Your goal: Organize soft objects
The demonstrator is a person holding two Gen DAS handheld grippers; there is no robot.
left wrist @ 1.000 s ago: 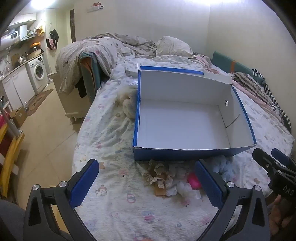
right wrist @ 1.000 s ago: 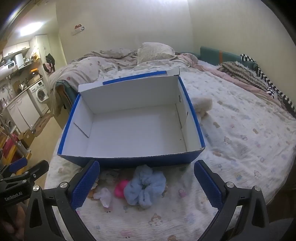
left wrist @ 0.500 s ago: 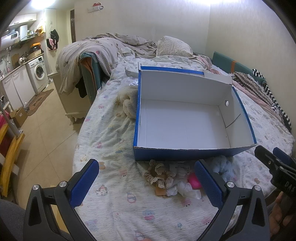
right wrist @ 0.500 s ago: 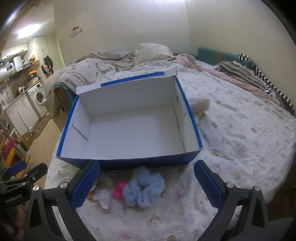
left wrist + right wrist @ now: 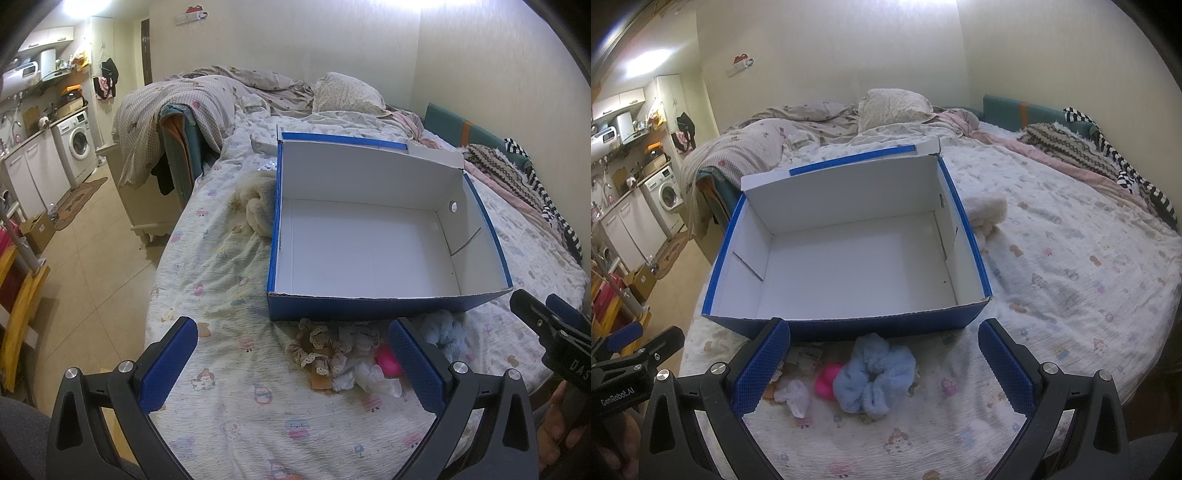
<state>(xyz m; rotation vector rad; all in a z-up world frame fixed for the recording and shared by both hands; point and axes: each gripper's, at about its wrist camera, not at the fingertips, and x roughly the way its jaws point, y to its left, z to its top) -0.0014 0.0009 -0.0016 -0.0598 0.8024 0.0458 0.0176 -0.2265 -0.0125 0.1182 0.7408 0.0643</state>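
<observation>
Left wrist view: the left gripper [image 5: 295, 363] hangs spread wide and empty above the bed [image 5: 229, 398]. A beige scrunchie [image 5: 319, 349] and pink scrunchie [image 5: 388, 363] lie just before an open blue box [image 5: 369, 308].

Right wrist view: the right gripper [image 5: 884, 373] is spread, empty, over a blue scrunchie [image 5: 875, 374] beside the box [image 5: 886, 325].

A blue box [image 5: 849, 325] with a white inside is sitting open and empty on the bed. Just in front of it, a light-blue scrunchie [image 5: 875, 373], a pink item [image 5: 825, 380], a white piece [image 5: 794, 397] and a beige lace scrunchie [image 5: 317, 349] are lying clustered together.
</observation>
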